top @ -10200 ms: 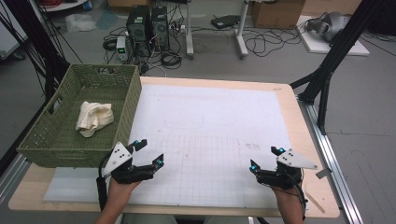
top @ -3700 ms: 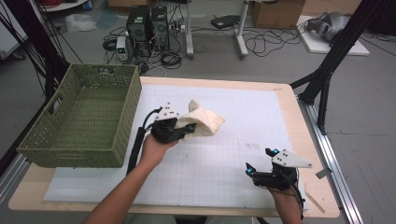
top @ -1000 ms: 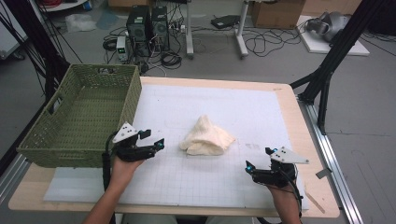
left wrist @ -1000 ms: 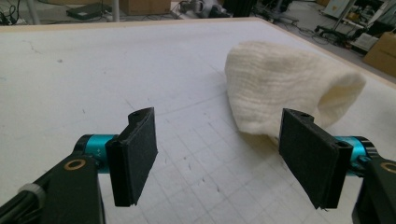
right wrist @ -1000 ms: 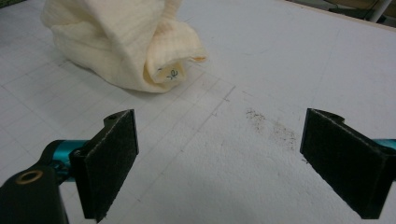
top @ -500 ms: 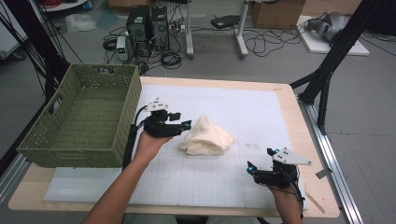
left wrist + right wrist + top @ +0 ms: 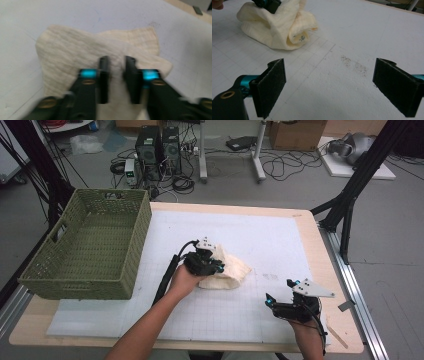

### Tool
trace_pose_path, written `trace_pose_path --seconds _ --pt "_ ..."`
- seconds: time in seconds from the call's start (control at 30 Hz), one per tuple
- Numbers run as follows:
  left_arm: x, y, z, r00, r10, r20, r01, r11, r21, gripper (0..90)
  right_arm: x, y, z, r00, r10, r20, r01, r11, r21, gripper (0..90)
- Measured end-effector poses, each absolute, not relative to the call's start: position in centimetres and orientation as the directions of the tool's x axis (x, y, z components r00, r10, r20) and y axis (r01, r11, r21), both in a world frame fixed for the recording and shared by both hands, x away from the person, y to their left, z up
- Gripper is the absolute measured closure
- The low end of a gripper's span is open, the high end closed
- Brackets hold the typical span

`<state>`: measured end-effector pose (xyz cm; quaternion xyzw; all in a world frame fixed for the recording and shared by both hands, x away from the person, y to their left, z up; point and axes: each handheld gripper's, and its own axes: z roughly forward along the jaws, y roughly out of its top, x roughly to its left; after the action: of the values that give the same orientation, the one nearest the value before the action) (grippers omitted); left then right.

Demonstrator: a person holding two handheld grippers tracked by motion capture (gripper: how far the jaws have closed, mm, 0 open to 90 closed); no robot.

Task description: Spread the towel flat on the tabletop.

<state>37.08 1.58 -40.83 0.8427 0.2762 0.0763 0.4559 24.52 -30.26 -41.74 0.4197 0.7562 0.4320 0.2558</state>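
Now left hand-held gripper pinched tight on cream cloth.

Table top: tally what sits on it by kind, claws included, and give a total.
Cream cloth: 1
Green woven basket: 1
White grid mat: 1
Claws: 2, the left claw pinching the cloth, the right claw open over the mat
Total: 5

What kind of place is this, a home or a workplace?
Probably a workshop or laboratory: computer towers and loose cables lie on the floor behind the table, and cardboard boxes stand farther back.
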Motion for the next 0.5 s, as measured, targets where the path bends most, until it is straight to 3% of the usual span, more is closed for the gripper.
trace_pose_path --seconds 0.3,0.5 --pt "33.4 6.3 -39.6 0.844 0.524 -0.113 0.347 -0.373 0.861 85.2 24.5 -30.1 -41.6 -0.515 0.857 -0.020 0.414 0.269 0.870 10.7" --pt "31.1 11.0 -40.6 0.820 0.555 -0.140 0.384 -0.351 0.854 85.0 24.5 -29.7 -41.5 -0.519 0.854 -0.019 0.411 0.270 0.871 10.7"
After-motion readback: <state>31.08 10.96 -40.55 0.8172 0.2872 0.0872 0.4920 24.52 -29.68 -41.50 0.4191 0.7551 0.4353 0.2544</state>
